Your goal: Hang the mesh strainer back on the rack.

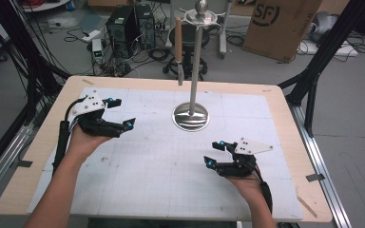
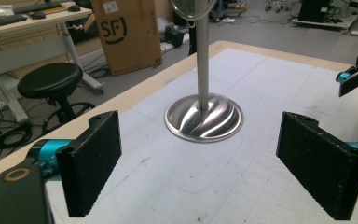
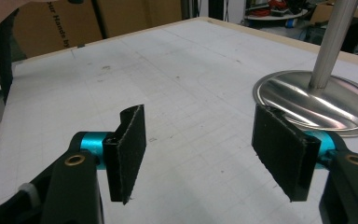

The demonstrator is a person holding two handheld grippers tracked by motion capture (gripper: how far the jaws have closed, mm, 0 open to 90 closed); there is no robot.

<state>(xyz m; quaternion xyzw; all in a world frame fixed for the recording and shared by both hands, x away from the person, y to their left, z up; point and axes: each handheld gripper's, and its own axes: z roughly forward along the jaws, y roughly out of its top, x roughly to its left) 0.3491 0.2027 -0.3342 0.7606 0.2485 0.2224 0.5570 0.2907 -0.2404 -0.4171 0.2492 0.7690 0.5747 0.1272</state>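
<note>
From the high view, the right gripper (image 1: 216, 153) and left gripper (image 1: 124, 113) are held spread and empty over the counter (image 1: 285, 118). A polished steel stand (image 1: 191, 116), domed base and slim pole, is seen far centre. In the left gripper view, the stand (image 2: 203, 116) lies ahead between parted fingers (image 2: 91, 168). In the right gripper view, it (image 3: 307, 100) sits far right beyond spread fingers (image 3: 279, 149).

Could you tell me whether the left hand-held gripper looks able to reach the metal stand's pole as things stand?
Probably yes: the left hand-held gripper is open, and only bare mat lies between it and the stand.

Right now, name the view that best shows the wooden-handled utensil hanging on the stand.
High view: the wooden-handled utensil hangs from the stand's top rack, seen whole. Both gripper views show the stand's pole and base.
</note>
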